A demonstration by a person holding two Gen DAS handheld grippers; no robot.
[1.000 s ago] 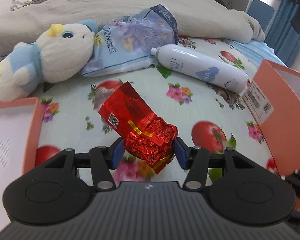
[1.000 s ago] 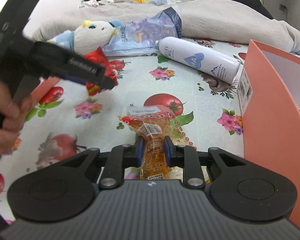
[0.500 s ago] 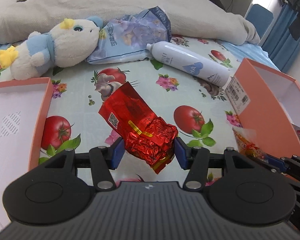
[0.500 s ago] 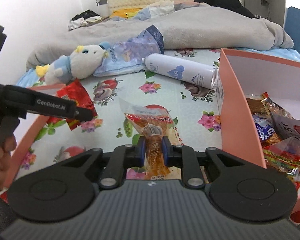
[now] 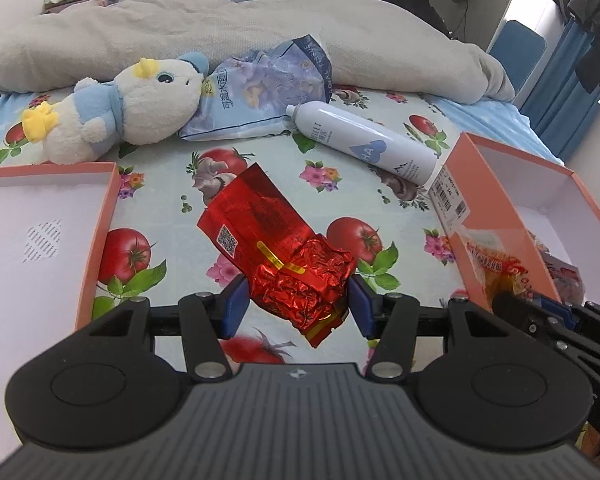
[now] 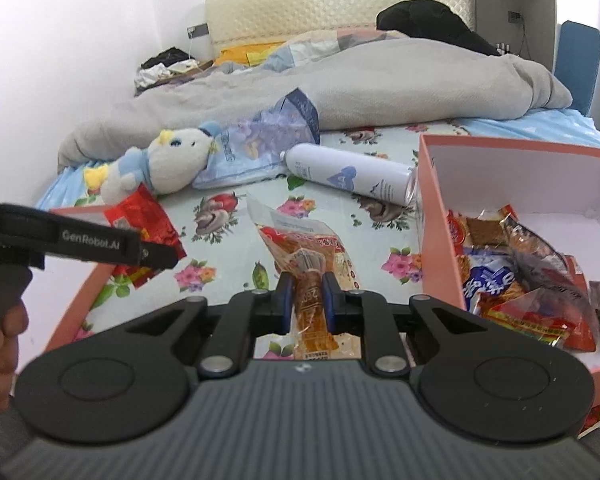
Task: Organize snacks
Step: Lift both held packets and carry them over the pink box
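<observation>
My left gripper [image 5: 298,304] is shut on a crinkled red foil snack packet [image 5: 276,248], held above the flowered bedsheet between two orange boxes. My right gripper [image 6: 305,298] is shut on a clear orange-brown snack packet [image 6: 304,252], held just left of the right-hand orange box [image 6: 432,220], which holds several snack packets [image 6: 512,272]. That box also shows at the right of the left wrist view [image 5: 484,200]. The left-hand orange box [image 5: 100,232] has a white inside with nothing in it. The red packet also shows in the right wrist view [image 6: 148,220].
A white plush toy [image 5: 128,112], a pale blue bag [image 5: 260,92] and a white spray can [image 5: 368,148] lie further back on the bed. A grey duvet [image 5: 220,36] lies behind them. The left gripper's handle and a hand [image 6: 0,320] sit at the left.
Both grippers have risen and pulled back with their packets still held. The right gripper has moved nearer the right-hand box, whose contents now show.
</observation>
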